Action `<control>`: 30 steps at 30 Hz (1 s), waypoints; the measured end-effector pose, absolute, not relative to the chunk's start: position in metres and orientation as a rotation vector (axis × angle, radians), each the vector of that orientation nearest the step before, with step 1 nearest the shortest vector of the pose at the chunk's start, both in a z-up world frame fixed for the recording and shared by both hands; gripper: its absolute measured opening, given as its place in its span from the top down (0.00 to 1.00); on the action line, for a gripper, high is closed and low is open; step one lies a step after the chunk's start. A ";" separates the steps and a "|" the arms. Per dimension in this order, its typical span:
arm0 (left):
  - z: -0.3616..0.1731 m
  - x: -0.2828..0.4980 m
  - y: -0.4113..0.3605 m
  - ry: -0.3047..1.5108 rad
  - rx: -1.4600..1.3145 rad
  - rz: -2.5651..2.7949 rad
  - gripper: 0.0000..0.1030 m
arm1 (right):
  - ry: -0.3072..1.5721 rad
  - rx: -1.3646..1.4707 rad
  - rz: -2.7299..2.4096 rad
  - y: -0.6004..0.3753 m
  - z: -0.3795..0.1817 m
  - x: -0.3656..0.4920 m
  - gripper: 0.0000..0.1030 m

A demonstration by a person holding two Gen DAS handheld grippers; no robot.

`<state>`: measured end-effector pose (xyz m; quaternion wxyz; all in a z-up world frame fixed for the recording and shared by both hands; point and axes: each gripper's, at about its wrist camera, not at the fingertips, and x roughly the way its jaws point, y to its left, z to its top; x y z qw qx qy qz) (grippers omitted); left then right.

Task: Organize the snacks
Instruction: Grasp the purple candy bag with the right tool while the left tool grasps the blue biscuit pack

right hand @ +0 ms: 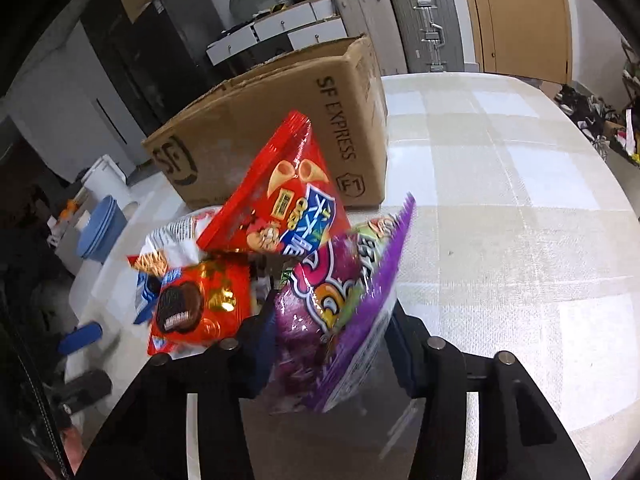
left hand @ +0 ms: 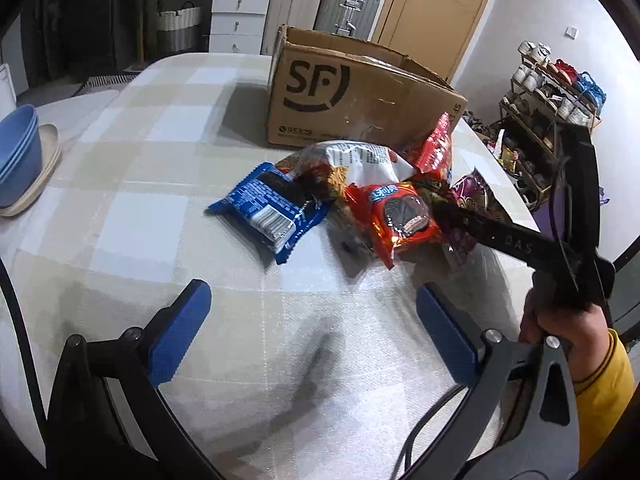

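Note:
A pile of snack packs lies on the checked tablecloth in front of a cardboard SF box (left hand: 352, 92) (right hand: 260, 128). In it are a blue pack (left hand: 272, 212), a red-orange cookie pack (left hand: 400, 220) (right hand: 188, 304), a white and orange bag (left hand: 352, 160), a red chip bag (left hand: 436, 144) (right hand: 280, 192) and a purple bag (left hand: 476, 196) (right hand: 340, 304). My right gripper (right hand: 328, 344) (left hand: 444, 210) is shut on the purple bag, whose top stands up between the fingers. Nearer than the pile, my left gripper (left hand: 312, 300) hovers open over bare cloth, its blue pads wide apart.
Stacked blue bowls (left hand: 20, 152) on beige plates sit at the table's left edge. A hand in a yellow sleeve (left hand: 560, 320) holds the right gripper. The table's rounded edge runs close on the right, with a shoe rack (left hand: 552, 92) beyond. Drawers and suitcases stand behind the box.

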<state>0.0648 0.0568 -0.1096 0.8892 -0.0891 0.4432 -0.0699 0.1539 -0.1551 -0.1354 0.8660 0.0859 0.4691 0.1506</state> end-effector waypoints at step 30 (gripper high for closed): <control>-0.130 0.132 0.103 0.982 -0.160 -0.057 0.01 | 0.863 0.530 0.466 -0.202 -0.131 0.111 0.65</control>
